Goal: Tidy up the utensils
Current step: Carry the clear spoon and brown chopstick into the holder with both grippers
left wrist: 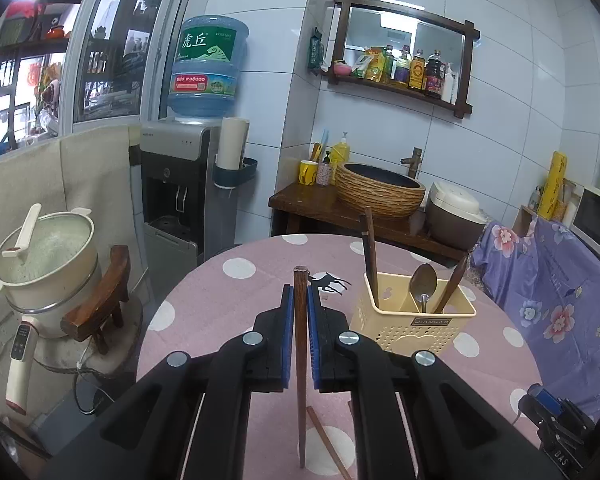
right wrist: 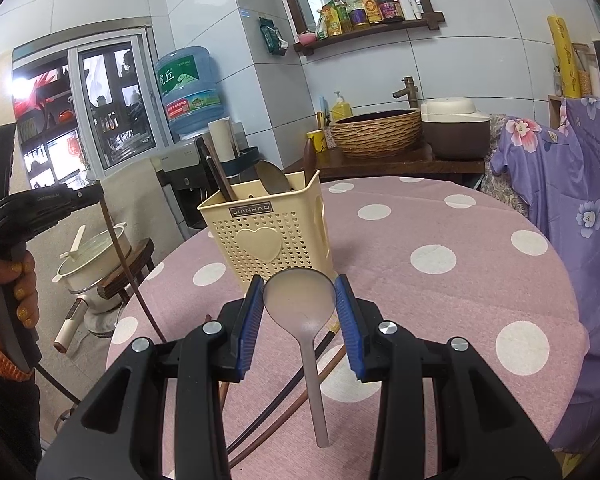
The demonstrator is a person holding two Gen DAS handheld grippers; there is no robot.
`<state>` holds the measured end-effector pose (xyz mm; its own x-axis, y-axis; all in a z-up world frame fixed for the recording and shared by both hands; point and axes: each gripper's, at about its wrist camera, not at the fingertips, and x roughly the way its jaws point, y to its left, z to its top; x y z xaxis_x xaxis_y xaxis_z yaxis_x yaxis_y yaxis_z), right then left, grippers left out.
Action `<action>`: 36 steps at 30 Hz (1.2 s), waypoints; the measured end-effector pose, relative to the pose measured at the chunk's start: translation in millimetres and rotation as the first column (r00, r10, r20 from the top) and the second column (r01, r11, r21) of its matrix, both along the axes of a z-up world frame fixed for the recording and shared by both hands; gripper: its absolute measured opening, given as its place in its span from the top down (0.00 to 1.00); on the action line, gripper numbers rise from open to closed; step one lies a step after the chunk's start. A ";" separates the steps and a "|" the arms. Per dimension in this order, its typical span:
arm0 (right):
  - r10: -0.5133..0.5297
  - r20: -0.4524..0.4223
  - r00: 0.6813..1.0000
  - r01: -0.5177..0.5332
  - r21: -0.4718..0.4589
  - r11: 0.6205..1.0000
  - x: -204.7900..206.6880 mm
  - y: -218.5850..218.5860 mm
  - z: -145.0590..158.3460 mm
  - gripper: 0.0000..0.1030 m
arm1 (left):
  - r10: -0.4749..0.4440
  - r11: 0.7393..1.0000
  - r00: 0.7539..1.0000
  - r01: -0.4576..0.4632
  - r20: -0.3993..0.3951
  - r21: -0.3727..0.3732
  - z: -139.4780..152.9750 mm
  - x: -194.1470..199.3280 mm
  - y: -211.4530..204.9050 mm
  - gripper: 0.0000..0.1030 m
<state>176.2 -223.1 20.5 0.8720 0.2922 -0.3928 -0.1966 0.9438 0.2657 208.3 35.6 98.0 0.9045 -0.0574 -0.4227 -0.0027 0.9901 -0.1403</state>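
1. The left gripper [left wrist: 300, 296] is clamped tight on a dark wooden chopstick [left wrist: 299, 360], which stands nearly upright between the blue pads; its thick end pokes just above the fingertips and the thin end hangs down over the table [left wrist: 236, 292].
2. The right gripper [right wrist: 300, 292] is partly open, its pads pressing either side of the bowl of a frosted plastic spoon [right wrist: 300, 300]; the handle hangs down toward the camera, above the cloth.
3. The holder [right wrist: 268, 232], a cream perforated basket, stands on the table just beyond both grippers and already contains a metal spoon [left wrist: 422, 284] and wooden utensils.
4. More chopsticks [right wrist: 296, 380] lie on the table beneath the right gripper.
5. Handling, chopstick: probably light, stiff and smooth. A narrow round stick may pivot in the pads, so a hold nearer the thick end looks steadier, as it is now.
6. Handling, spoon: it looks light and slightly flexible. The grip across the curved bowl seems likely to slip; the neck or handle would likely be a safer hold.
7. The holder looks light and may tip if a utensil knocks its rim.
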 end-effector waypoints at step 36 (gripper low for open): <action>-0.053 0.216 0.975 0.053 0.005 0.999 151.4 50.2 134.7 0.64 | -0.033 0.996 0.969 0.051 0.247 -0.067 125.7 72.4 -69.0 0.92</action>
<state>327.6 -172.9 155.2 0.9506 0.2429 -0.1935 -0.1989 0.9547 0.2213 280.7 -33.4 223.8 0.9761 -0.1197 -0.1815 0.0819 0.9758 -0.2027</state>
